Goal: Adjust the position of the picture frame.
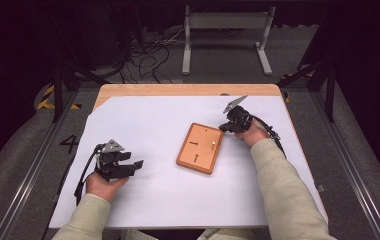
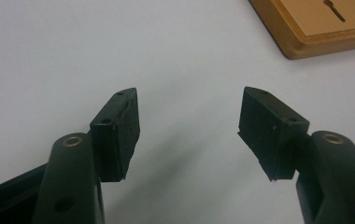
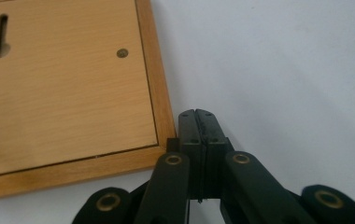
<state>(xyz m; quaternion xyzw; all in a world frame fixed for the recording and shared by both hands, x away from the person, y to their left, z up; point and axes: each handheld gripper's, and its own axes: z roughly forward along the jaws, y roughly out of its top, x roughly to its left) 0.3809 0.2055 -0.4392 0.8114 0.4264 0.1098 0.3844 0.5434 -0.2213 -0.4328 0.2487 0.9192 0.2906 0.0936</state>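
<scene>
A flat wooden board [image 1: 200, 148] with a raised rim and keyhole slots [image 3: 0, 37] lies at a slant on the white sheet, right of centre. My right gripper [image 1: 224, 127] is at the board's far right corner. Its jaws [image 3: 198, 116] are shut together with nothing between them, and their tip sits just off the board's rim [image 3: 166, 116]. My left gripper [image 1: 132, 161] rests low over the sheet at the front left, well apart from the board. Its jaws [image 2: 189, 126] are open, with bare sheet between them. A corner of the board [image 2: 325, 23] lies ahead of it to the right.
A white sheet [image 1: 153, 120] covers most of the wooden table [image 1: 178, 90]. Beyond the far edge, a grey metal stand [image 1: 225, 30] and loose cables [image 1: 148, 55] are on the floor. Each gripper trails a black cable [image 1: 80, 182] toward the near edge.
</scene>
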